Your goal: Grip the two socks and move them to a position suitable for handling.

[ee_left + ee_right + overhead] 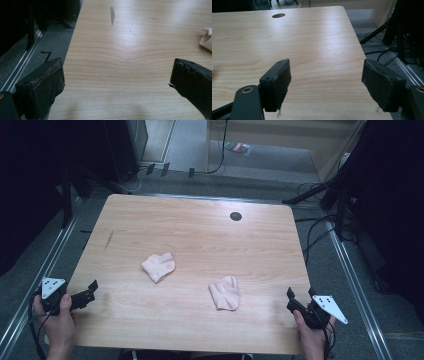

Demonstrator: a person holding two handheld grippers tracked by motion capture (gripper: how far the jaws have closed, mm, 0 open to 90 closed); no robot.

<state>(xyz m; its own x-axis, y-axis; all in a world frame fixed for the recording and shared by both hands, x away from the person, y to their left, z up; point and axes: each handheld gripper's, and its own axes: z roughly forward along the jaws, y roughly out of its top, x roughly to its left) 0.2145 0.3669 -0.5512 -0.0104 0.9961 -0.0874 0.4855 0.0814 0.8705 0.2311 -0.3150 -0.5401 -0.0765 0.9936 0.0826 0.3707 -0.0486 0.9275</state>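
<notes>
Two small pale pink socks lie on a light wooden table (150, 220) while a person holds a two-jaw gripper at each near corner, neither one touching any cloth. Taking the round dark grommet hole (235, 216) near the table's far edge as the landmark, the left sock (158, 266) rests well nearer the person and to the hole's left, and the right sock (225, 293) nearer still, almost straight below the hole and close to the near edge; the two are apart from each other, each crumpled and partly folded on itself. The left gripper (89, 292) hovers at the near left corner, far from the hole, its jaws spread wide with bare wood between them; in the left gripper view a tip of the left sock (206, 38) shows at the right edge beyond the jaw. The right gripper (293, 301) waits at the near right corner, its jaws likewise parted wide and holding nothing, aimed up the table toward the hole (278, 15). The wide jaws and the flanking stance suggest each hand is readied to reach inward for the sock on its own side, probably to bring the pair together. A dark streak (108, 240) marks the wood far left of the hole. Cables trail across the grey floor (190, 150) beyond.
</notes>
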